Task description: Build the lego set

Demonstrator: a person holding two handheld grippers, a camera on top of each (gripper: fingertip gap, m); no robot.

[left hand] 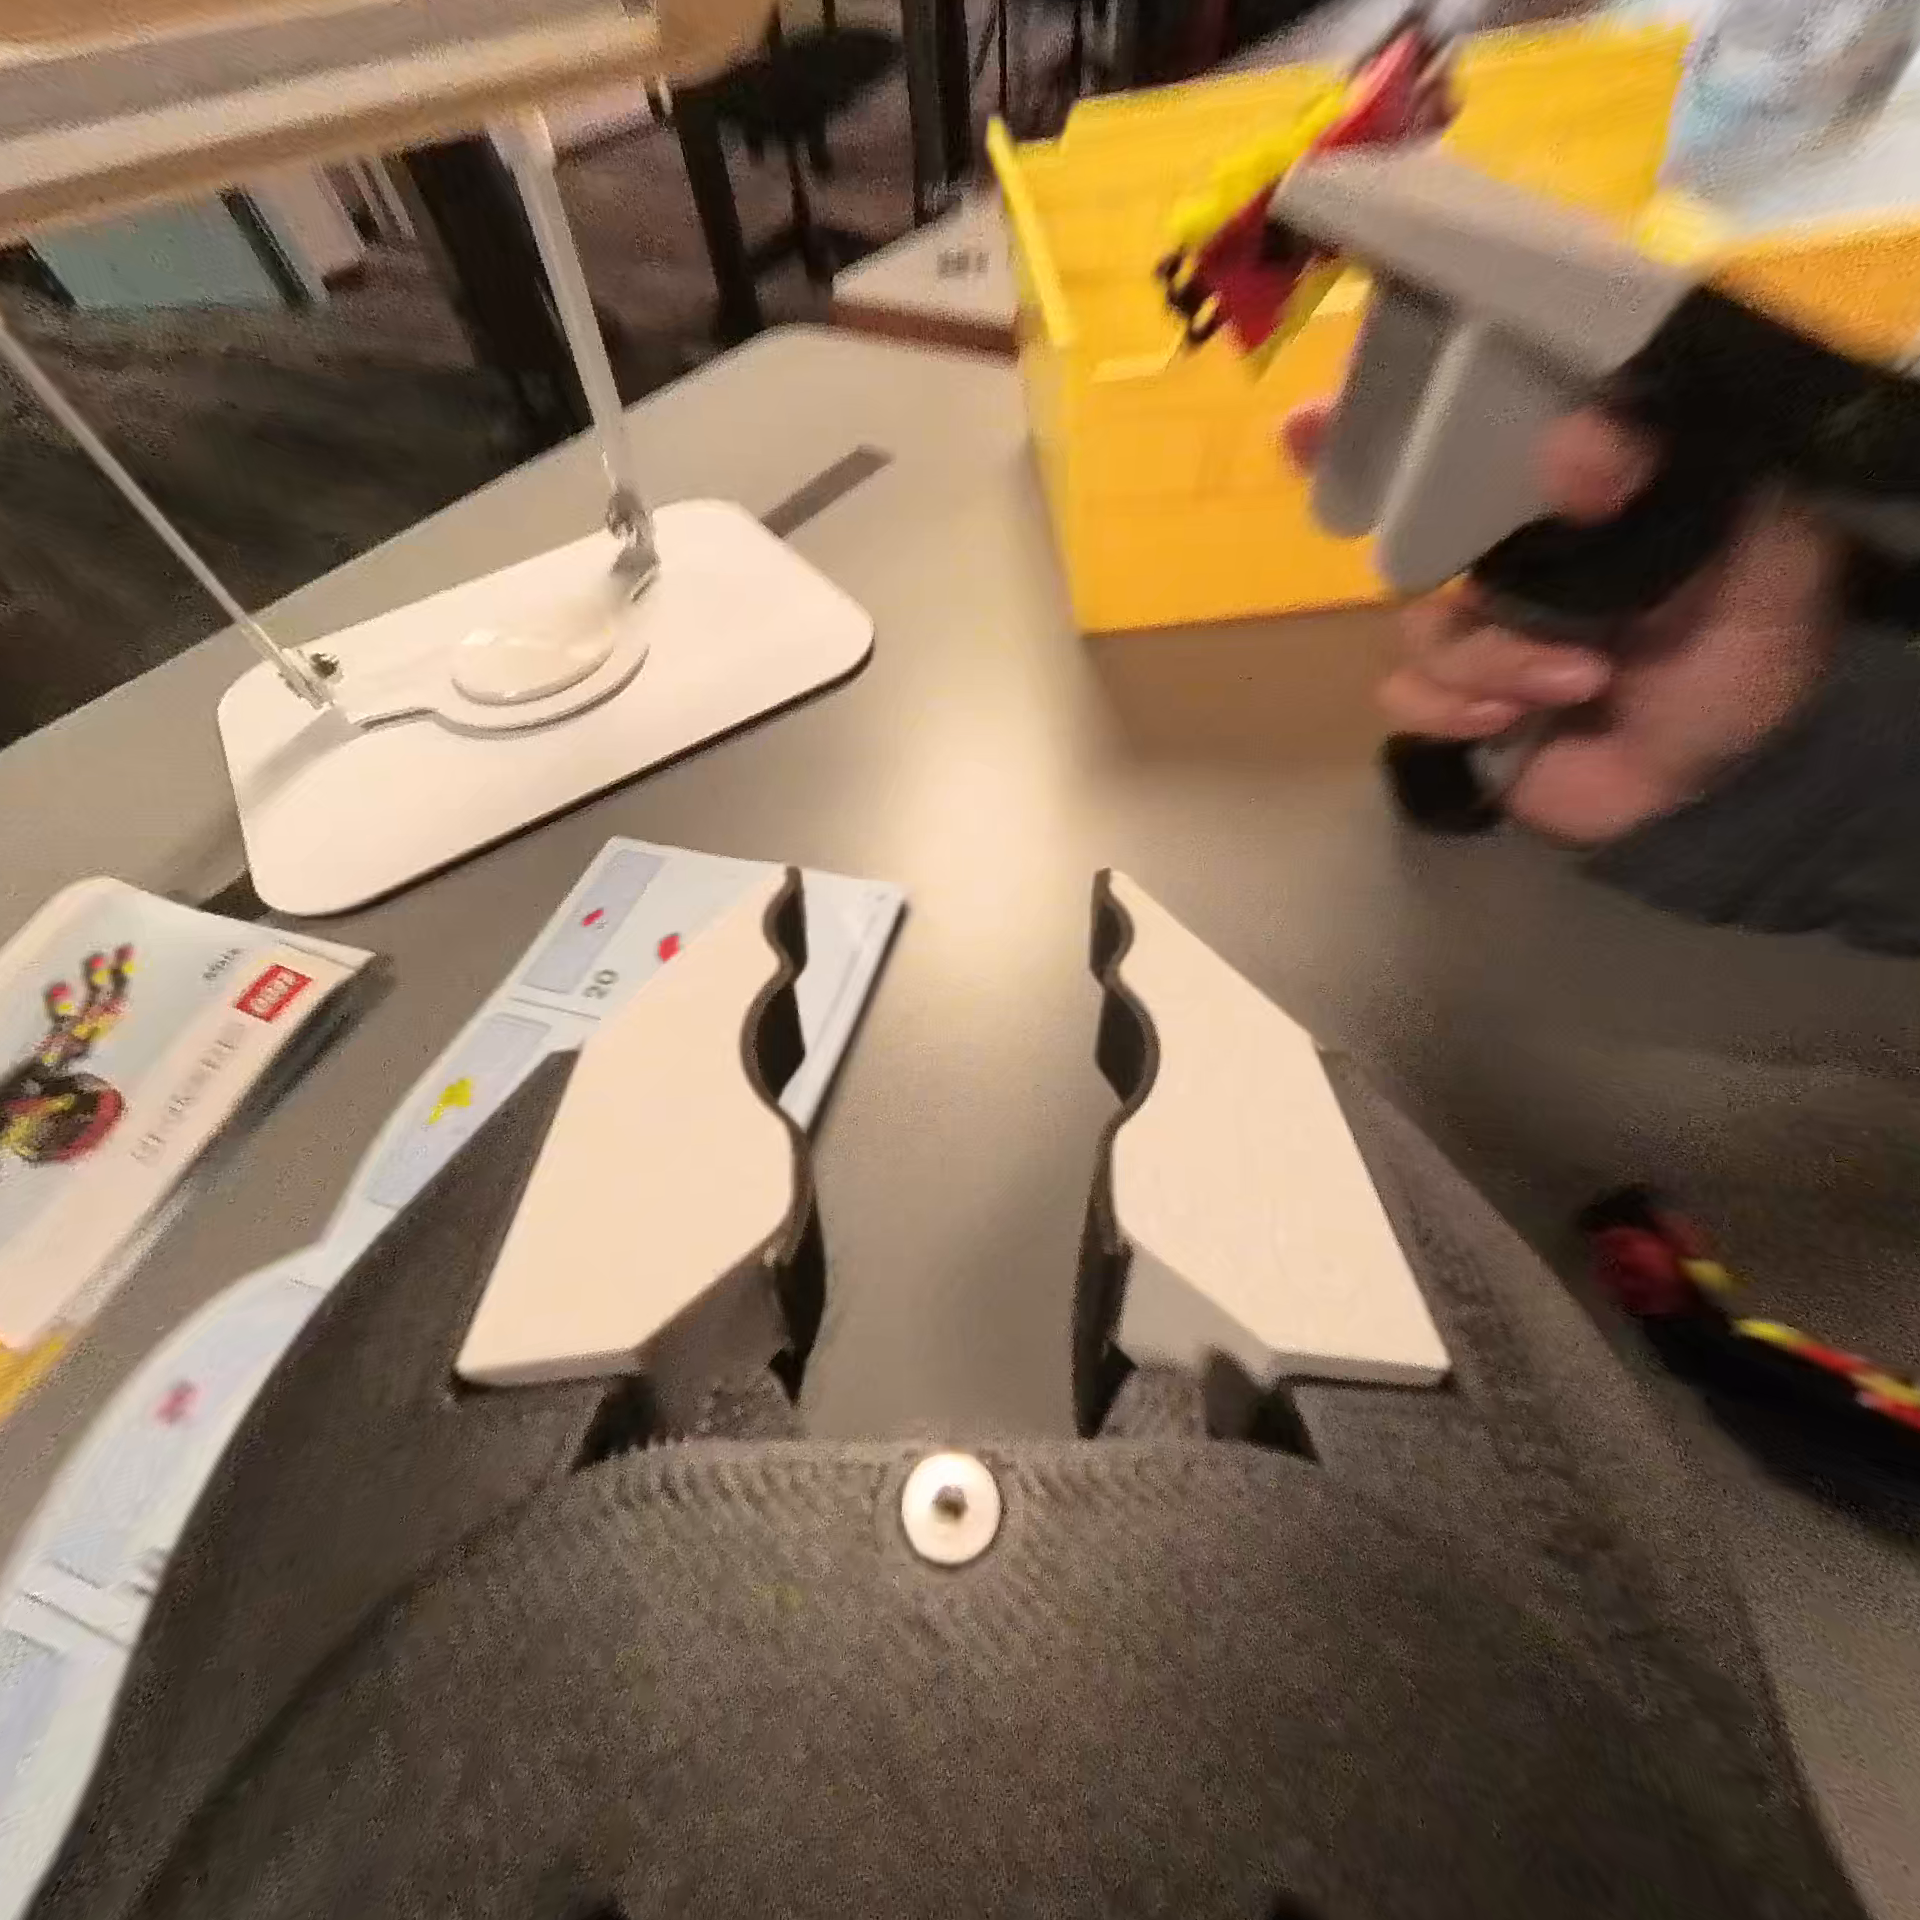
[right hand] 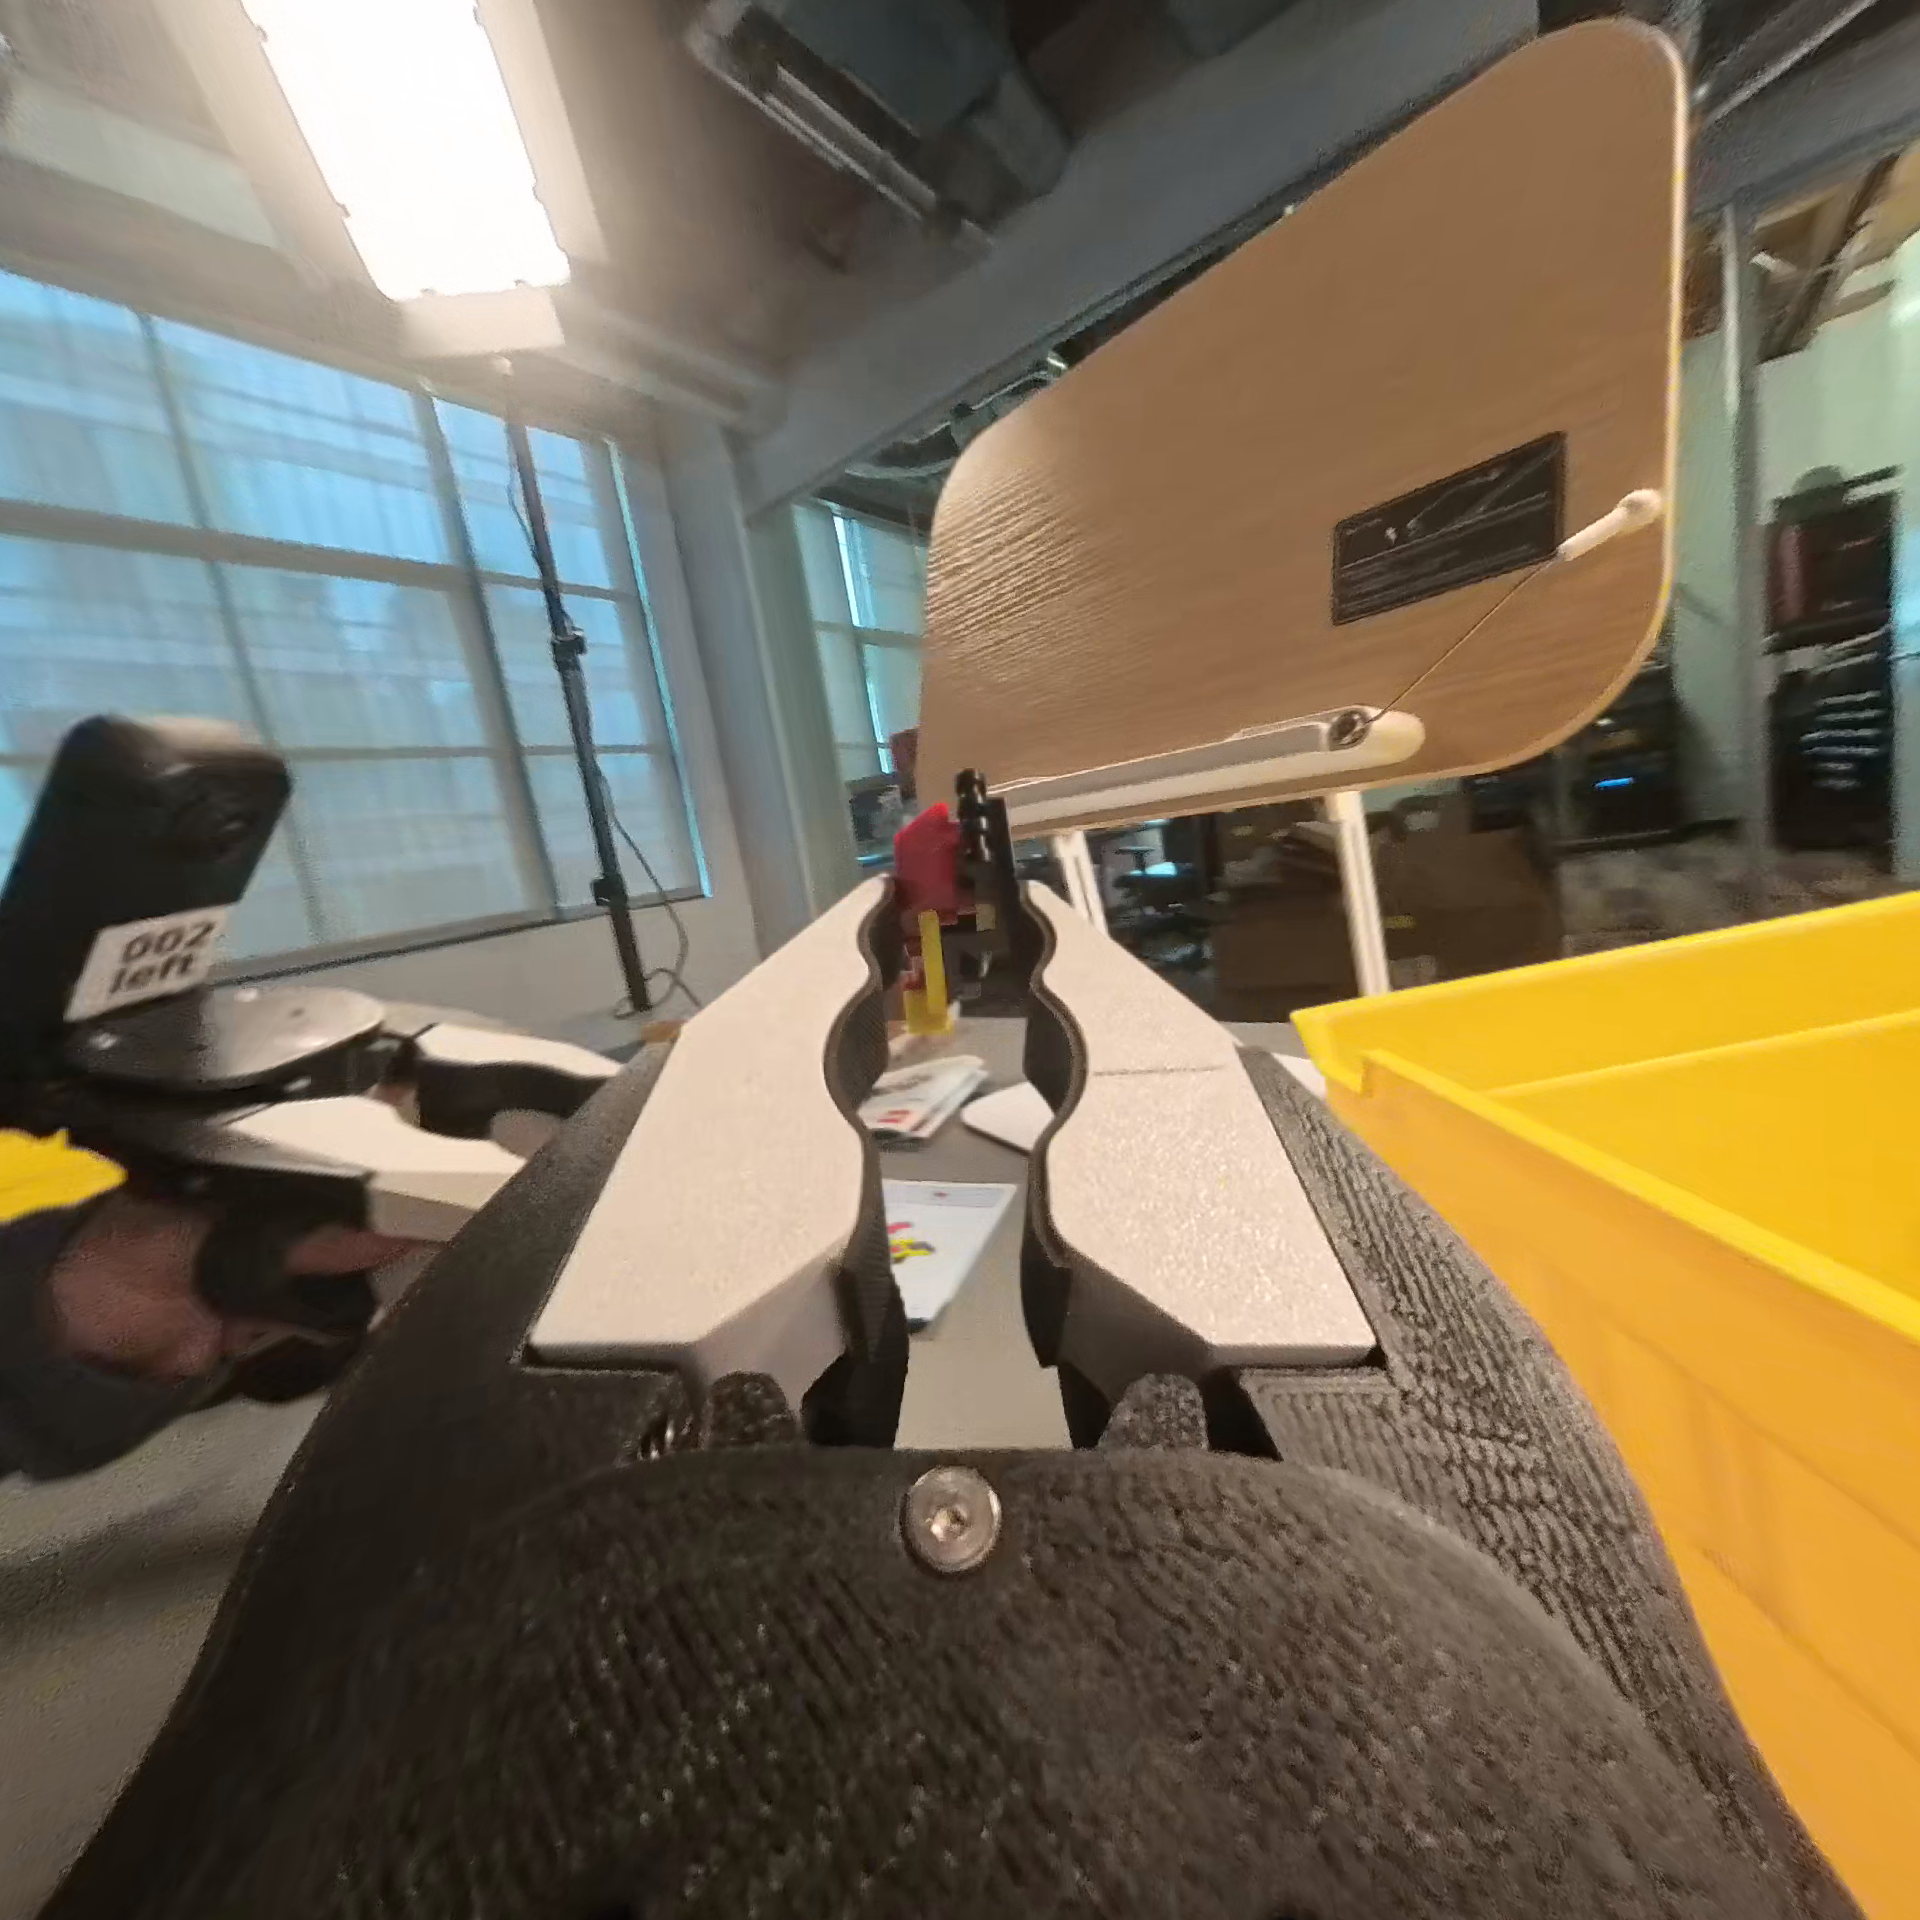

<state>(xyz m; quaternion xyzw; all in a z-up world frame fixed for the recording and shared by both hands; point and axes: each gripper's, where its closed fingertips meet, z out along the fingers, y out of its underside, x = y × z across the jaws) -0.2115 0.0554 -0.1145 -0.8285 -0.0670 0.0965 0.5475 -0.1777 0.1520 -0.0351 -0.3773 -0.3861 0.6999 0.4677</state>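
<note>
My left gripper (left hand: 948,914) is open and empty, low over the grey table (left hand: 987,727), its left finger over an open instruction sheet (left hand: 582,997). My right gripper (right hand: 954,902) is shut on a red, black and yellow lego assembly (right hand: 940,862), held up in the air. In the left wrist view the right gripper (left hand: 1236,281) is blurred at the upper right, holding the same assembly (left hand: 1247,260) in front of the yellow bin (left hand: 1164,499). A second red, black and yellow lego piece (left hand: 1704,1299) lies on the table at the right.
A white lamp base (left hand: 540,707) with thin rods stands at the back left; its wooden panel (right hand: 1299,540) hangs overhead. An instruction booklet (left hand: 125,1081) lies at the far left. The yellow bin (right hand: 1621,1195) is close on the right gripper's right. A person's hand (left hand: 1621,707) holds the right gripper. My right fingertips sit around 12 centimeters from my left ones.
</note>
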